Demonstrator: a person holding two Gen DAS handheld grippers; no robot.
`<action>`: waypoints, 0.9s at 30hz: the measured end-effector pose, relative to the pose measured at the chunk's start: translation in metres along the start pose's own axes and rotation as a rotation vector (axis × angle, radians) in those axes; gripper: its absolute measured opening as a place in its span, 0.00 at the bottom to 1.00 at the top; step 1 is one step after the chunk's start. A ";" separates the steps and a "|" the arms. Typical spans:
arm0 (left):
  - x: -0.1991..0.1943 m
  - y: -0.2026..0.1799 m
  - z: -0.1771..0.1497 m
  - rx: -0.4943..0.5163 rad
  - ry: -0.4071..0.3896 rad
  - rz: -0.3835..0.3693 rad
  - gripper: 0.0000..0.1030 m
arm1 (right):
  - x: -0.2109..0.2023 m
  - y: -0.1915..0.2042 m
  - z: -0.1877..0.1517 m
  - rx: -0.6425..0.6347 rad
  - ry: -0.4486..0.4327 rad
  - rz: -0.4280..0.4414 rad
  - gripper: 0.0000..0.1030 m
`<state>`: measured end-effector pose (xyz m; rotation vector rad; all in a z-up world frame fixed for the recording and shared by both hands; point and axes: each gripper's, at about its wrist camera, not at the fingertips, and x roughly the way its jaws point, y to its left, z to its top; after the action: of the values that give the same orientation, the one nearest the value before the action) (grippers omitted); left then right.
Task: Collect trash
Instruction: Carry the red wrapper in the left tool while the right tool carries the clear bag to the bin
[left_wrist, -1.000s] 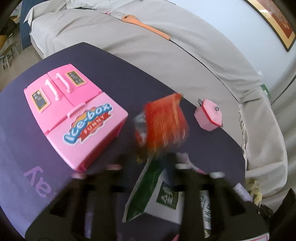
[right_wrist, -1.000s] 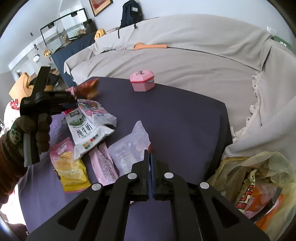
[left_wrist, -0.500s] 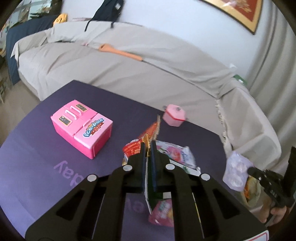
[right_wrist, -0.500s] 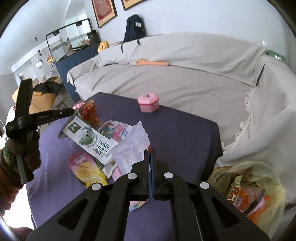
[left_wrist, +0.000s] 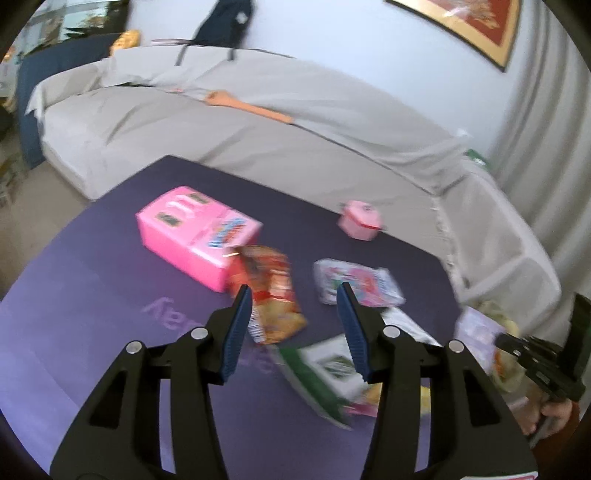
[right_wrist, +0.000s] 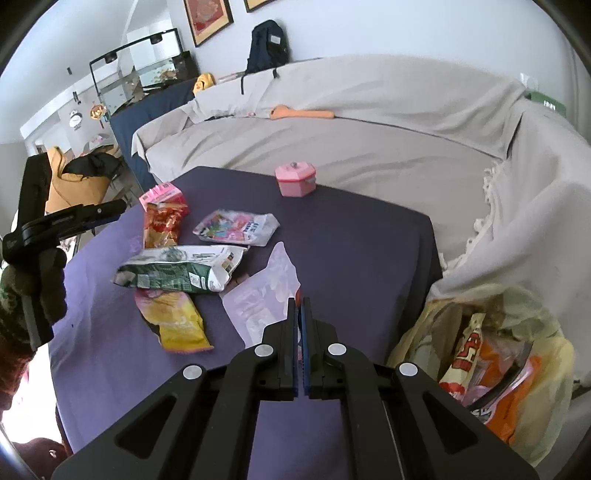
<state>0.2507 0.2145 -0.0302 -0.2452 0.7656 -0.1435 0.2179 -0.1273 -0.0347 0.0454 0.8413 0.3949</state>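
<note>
The right claw (right_wrist: 299, 306) is pressed together on a corner of a clear wrapper (right_wrist: 258, 295), holding it above the counter (right_wrist: 362, 236), just beside the trash bag (right_wrist: 491, 354) that hangs open at the counter's right edge. To finish this well, I would carry the wrapper fully over the bag's mouth before letting go, since so light and floppy a film may catch on the rim or drift back out.

The left claw (left_wrist: 294, 314) is spread wide and empty, hovering over the red snack bag (left_wrist: 271, 295). That bag lies against the pink toy fridge (left_wrist: 195, 236), so a grasp from the free end looks safest. Other trash lies near: a green-and-white bag (right_wrist: 177, 273), a yellow bag (right_wrist: 173, 317) and a pink-printed wrapper (right_wrist: 236, 229).

The counter wears a dark purple cloth with faint lettering, and a small pink pot (right_wrist: 295, 181) stands near its far edge. Behind it a sofa (right_wrist: 351, 140) under a beige cover curves round, with an orange spoon (right_wrist: 301, 112) on it and a backpack (right_wrist: 267, 46) at its back. Framed pictures hang on the pale wall.
</note>
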 end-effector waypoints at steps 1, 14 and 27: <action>0.002 0.005 0.000 -0.004 0.001 0.016 0.47 | 0.003 -0.002 -0.001 0.004 0.006 0.002 0.04; 0.082 0.017 0.002 -0.110 0.166 0.048 0.28 | 0.022 0.003 -0.008 -0.012 0.044 -0.009 0.04; 0.004 -0.037 0.030 0.049 0.012 0.044 0.06 | -0.032 -0.002 0.006 0.018 -0.073 0.001 0.04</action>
<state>0.2732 0.1833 -0.0015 -0.1810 0.7775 -0.1218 0.2039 -0.1400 -0.0083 0.0761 0.7725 0.3844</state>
